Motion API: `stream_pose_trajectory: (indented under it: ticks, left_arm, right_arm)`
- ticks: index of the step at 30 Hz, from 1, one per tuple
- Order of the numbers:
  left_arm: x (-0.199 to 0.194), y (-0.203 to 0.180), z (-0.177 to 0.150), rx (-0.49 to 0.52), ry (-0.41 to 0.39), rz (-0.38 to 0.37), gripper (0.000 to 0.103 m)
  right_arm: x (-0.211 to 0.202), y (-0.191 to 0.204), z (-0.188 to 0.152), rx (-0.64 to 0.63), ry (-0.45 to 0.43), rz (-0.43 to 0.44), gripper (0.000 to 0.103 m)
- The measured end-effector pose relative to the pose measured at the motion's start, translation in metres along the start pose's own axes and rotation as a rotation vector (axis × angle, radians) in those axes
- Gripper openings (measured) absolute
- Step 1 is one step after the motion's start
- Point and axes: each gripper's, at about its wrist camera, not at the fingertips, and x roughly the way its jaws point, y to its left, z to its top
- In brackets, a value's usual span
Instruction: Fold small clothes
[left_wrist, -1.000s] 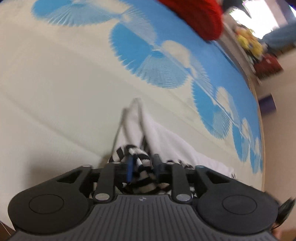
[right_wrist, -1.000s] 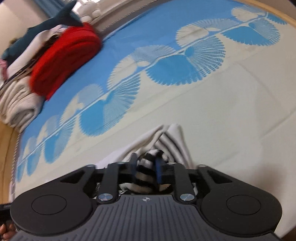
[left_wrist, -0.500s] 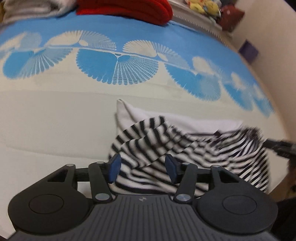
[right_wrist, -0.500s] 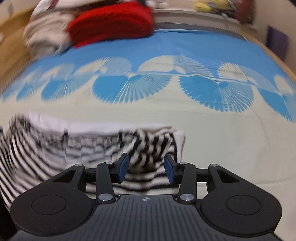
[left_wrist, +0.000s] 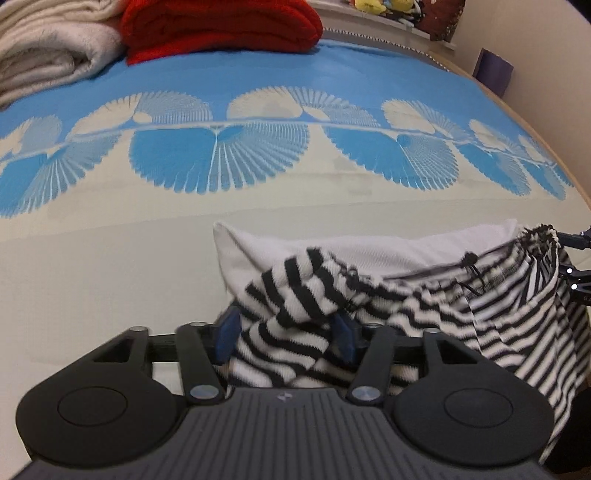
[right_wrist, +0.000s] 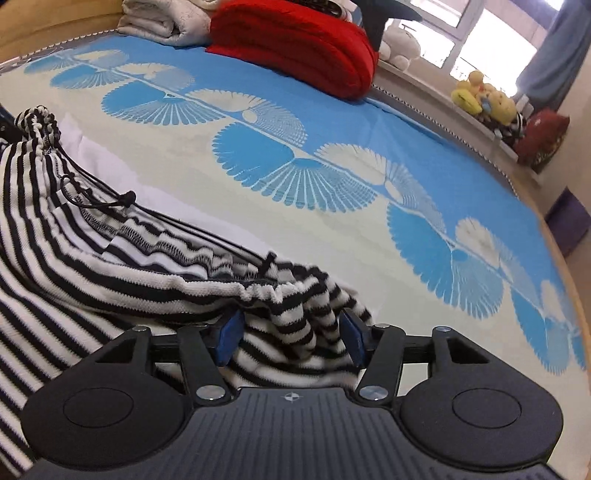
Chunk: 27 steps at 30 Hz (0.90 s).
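A small black-and-white striped garment (left_wrist: 424, 306) with a black drawstring (left_wrist: 474, 271) lies on the bed, a white cloth (left_wrist: 332, 251) under it. My left gripper (left_wrist: 284, 334) is open, its jaws wide, with the garment's left end loose between the blue pads. The garment also shows in the right wrist view (right_wrist: 110, 266). My right gripper (right_wrist: 290, 338) is open, jaws wide, with the right end bunched between them. The right gripper's tip shows at the left view's right edge.
The bed cover (left_wrist: 258, 158) is cream with blue fan patterns. A red folded blanket (left_wrist: 218, 26) and cream towels (left_wrist: 48, 48) lie at the far side. Soft toys (right_wrist: 484, 98) sit on a ledge by the window. The bed's wooden edge (right_wrist: 569, 266) runs on the right.
Both grippers were shut on the striped garment a second ago. They have opened and let it go, and the garment now lies spread between them on the bed.
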Motion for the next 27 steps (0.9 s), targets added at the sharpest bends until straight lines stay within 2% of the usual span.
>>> stream_pose_trajectory:
  ticks: [1,2,3,4,5,7,9,10,12,14,15,16,18,20,21,22,23,24,25,26,27]
  left_arm:
    - [0.001,0.000,0.004,-0.003,-0.016,-0.007,0.028]
    - [0.000,0.002,0.008,-0.016,-0.033,-0.015,0.011]
    - [-0.002,0.003,0.012,-0.031,-0.055,-0.011,0.005]
    - [-0.005,0.007,0.017,-0.051,-0.091,0.007,0.004]
    - [-0.010,0.011,0.022,-0.077,-0.135,0.043,0.003]
    - [-0.022,0.027,0.031,-0.196,-0.235,0.113,0.003]
    - [-0.023,0.040,0.036,-0.302,-0.273,0.127,0.003]
    - [-0.018,0.041,0.038,-0.315,-0.258,0.128,0.003]
    - [-0.001,0.031,0.043,-0.274,-0.192,0.155,0.003]
    - [0.019,0.023,0.045,-0.230,-0.109,0.173,0.003]
    - [0.031,0.022,0.046,-0.225,-0.048,0.162,0.003]
    - [0.036,0.024,0.044,-0.236,-0.026,0.168,0.003]
    - [0.032,0.031,0.048,-0.281,-0.080,0.163,0.003]
    - [0.018,0.036,0.053,-0.327,-0.198,0.119,0.003]
    - [0.015,0.036,0.055,-0.326,-0.224,0.118,0.003]
    - [0.018,0.033,0.055,-0.309,-0.218,0.129,0.003]
    - [0.027,0.030,0.056,-0.286,-0.175,0.143,0.003]
    - [0.043,0.026,0.054,-0.259,-0.082,0.153,0.003]
    - [0.058,0.025,0.052,-0.246,0.012,0.137,0.003]
    - [0.071,0.025,0.048,-0.250,0.106,0.114,0.005]
    - [0.075,0.025,0.046,-0.263,0.142,0.101,0.009]
  right_arm:
    - [0.003,-0.001,0.003,0.009,-0.003,0.011,0.048]
    - [0.006,-0.002,0.006,0.019,-0.005,0.019,0.035]
    - [0.009,-0.003,0.010,0.026,-0.010,0.012,0.025]
    - [0.012,-0.005,0.014,0.038,-0.016,0.005,0.011]
    - [0.015,-0.011,0.020,0.075,-0.032,0.006,0.005]
    - [0.012,-0.026,0.030,0.181,-0.100,0.007,0.003]
    - [0.009,-0.043,0.041,0.301,-0.182,-0.029,0.003]
    - [0.009,-0.047,0.044,0.333,-0.202,-0.047,0.003]
    - [0.015,-0.052,0.051,0.382,-0.204,-0.076,0.003]
    - [0.034,-0.049,0.055,0.385,-0.123,-0.082,0.003]
    - [0.045,-0.046,0.056,0.372,-0.070,-0.082,0.003]
    - [0.057,-0.044,0.056,0.356,-0.008,-0.072,0.003]
    - [0.071,-0.040,0.055,0.340,0.055,-0.091,0.003]
    - [0.066,-0.045,0.061,0.381,-0.008,-0.108,0.003]
    - [0.061,-0.048,0.064,0.400,-0.058,-0.127,0.003]
    - [0.058,-0.049,0.066,0.403,-0.092,-0.155,0.003]
    - [0.058,-0.047,0.066,0.397,-0.100,-0.175,0.003]
    - [0.063,-0.047,0.065,0.390,-0.081,-0.175,0.003]
    - [0.072,-0.045,0.062,0.381,-0.034,-0.157,0.003]
    - [0.089,-0.042,0.055,0.368,0.074,-0.101,0.005]
    - [0.104,-0.038,0.048,0.355,0.180,-0.047,0.006]
